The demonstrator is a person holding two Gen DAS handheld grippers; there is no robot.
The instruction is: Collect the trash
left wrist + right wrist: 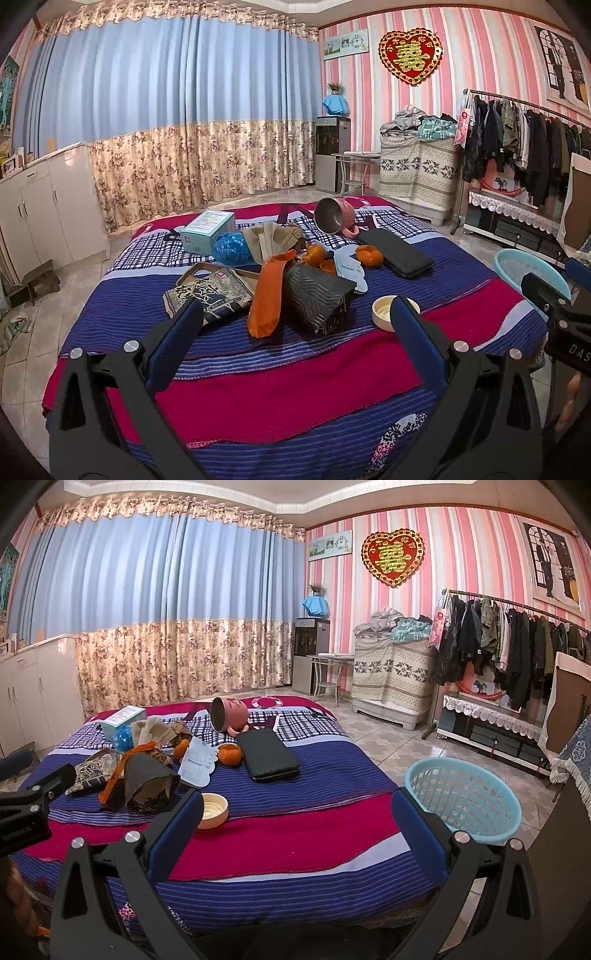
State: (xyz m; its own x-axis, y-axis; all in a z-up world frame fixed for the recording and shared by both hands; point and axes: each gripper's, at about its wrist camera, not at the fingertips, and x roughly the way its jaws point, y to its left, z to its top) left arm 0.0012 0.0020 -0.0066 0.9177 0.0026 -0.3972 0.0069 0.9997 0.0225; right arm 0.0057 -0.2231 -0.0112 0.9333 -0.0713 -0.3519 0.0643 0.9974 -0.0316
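Nearest, the left gripper (297,319) and right gripper (297,806) hang over the foot of the bed (295,849), jaws spread wide, nothing between them. Just beyond lies a shallow cream lid (212,810). Mid-bed sits the litter heap: a dark crumpled wrapper (317,295), an orange bag (267,295), a printed packet (207,293), orange peel (367,256), a paper slip (197,762) and a blue plastic wad (231,248). Farther off rest a black case (266,755), a teal box (207,230) and a tipped pink mug (229,714). The turquoise basket (463,797) on the floor to the right appears empty: collection seems not yet begun, all trash left to gather.
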